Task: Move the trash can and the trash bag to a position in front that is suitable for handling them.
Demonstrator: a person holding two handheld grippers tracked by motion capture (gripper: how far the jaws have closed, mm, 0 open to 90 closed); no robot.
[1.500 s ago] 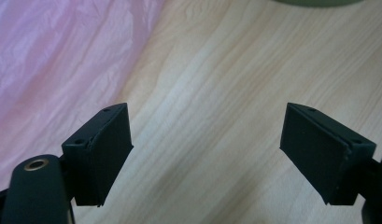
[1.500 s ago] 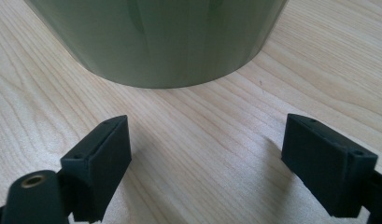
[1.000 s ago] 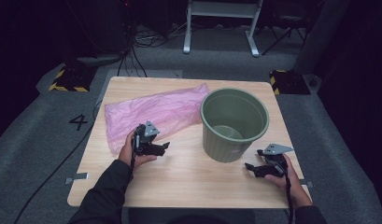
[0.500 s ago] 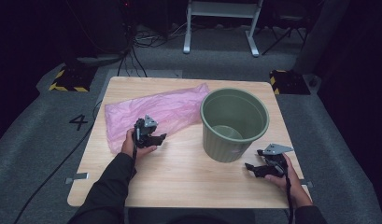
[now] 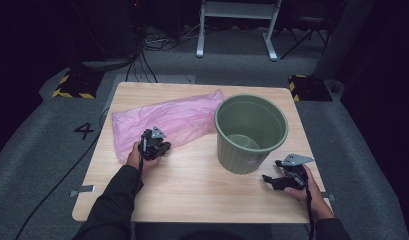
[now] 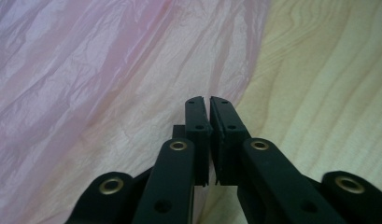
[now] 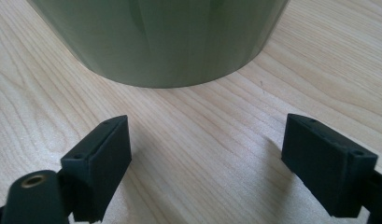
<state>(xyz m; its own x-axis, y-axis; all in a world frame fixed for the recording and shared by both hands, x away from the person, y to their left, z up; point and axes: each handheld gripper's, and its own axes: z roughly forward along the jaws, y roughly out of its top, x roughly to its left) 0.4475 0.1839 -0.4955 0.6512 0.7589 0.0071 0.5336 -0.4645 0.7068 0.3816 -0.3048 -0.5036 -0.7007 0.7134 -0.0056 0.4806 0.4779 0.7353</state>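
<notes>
A black "4" [image 5: 84, 131] marks the grey floor [image 5: 37, 150] (left of the table [image 5: 192, 185]).

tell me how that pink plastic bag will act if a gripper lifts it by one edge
The pink plastic bag is thin, crinkled film lying flat on the table, so it would probably drape and sag rather than hold shape. It looks very light, so a push may bunch it up instead of sliding it. The smooth film could slip from the fingers unless pinched firmly.
</notes>
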